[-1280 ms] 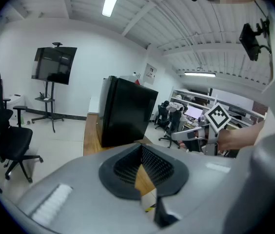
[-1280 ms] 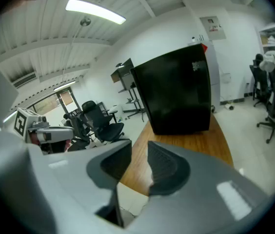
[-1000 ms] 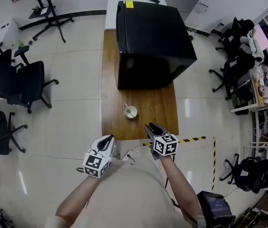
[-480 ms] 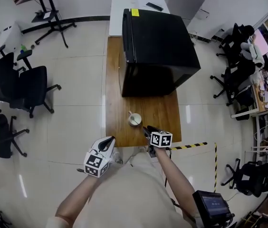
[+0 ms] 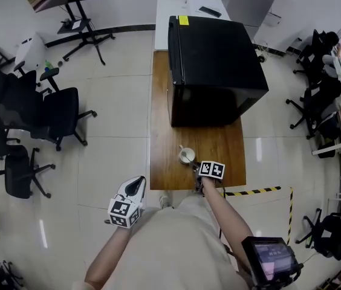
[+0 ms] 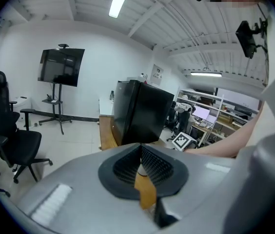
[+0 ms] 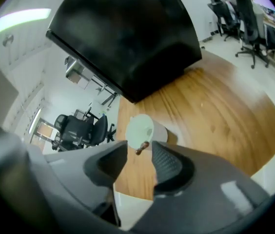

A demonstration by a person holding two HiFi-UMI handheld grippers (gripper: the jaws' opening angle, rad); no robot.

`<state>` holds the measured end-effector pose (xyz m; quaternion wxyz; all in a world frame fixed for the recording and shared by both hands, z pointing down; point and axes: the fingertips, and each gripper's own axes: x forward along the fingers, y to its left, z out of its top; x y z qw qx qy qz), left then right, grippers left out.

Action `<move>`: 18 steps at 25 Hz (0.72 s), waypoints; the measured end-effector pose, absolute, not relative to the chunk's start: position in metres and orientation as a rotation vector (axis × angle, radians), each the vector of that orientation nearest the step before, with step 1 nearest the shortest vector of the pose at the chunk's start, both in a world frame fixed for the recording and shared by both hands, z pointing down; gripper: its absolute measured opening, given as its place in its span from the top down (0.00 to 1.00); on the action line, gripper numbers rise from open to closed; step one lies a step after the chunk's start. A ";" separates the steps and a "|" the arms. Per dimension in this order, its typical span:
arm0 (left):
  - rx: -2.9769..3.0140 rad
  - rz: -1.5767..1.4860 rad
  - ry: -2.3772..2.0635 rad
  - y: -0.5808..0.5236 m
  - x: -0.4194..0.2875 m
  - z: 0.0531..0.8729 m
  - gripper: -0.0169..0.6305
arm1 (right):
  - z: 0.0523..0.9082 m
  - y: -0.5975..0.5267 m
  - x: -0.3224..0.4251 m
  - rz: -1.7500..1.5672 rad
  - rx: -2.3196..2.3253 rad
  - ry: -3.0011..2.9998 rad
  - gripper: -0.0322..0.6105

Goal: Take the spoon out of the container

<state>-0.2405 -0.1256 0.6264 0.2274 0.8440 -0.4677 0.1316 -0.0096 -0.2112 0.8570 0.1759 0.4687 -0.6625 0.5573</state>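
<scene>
A white cup (image 5: 187,156) stands on the wooden table (image 5: 219,150) near its front edge, in front of a big black box (image 5: 216,65). In the right gripper view the cup (image 7: 142,129) holds a spoon whose brown handle end (image 7: 142,147) sticks out towards me. My right gripper (image 7: 140,157) is open, and the handle end sits just ahead of the gap between its fingertips, with no contact showing. In the head view the right gripper (image 5: 198,165) reaches to the cup's near right side. My left gripper (image 5: 135,186) hangs shut over the floor left of the table, holding nothing.
The black box fills the back half of the table (image 7: 215,106). Black office chairs (image 5: 49,116) stand on the tiled floor to the left. More chairs and desks (image 5: 328,101) are on the right. A yellow-black floor stripe (image 5: 258,191) runs by the table's front right corner.
My right gripper has moved forward over the table edge up to the cup. The left gripper has stayed beside me. The head view has shifted closer to the table.
</scene>
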 end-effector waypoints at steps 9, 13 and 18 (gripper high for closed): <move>2.362 0.436 -1.266 -0.121 -0.237 0.625 0.97 | 0.871 -0.221 -0.016 1.648 1.382 -1.812 0.87; 2.361 0.433 -1.265 -0.125 -0.239 0.626 0.97 | 0.860 -0.224 -0.015 1.623 1.404 -1.838 0.88; 2.377 0.452 -1.228 -0.130 -0.232 0.630 0.97 | 0.822 -0.228 -0.006 1.625 1.421 -1.948 0.88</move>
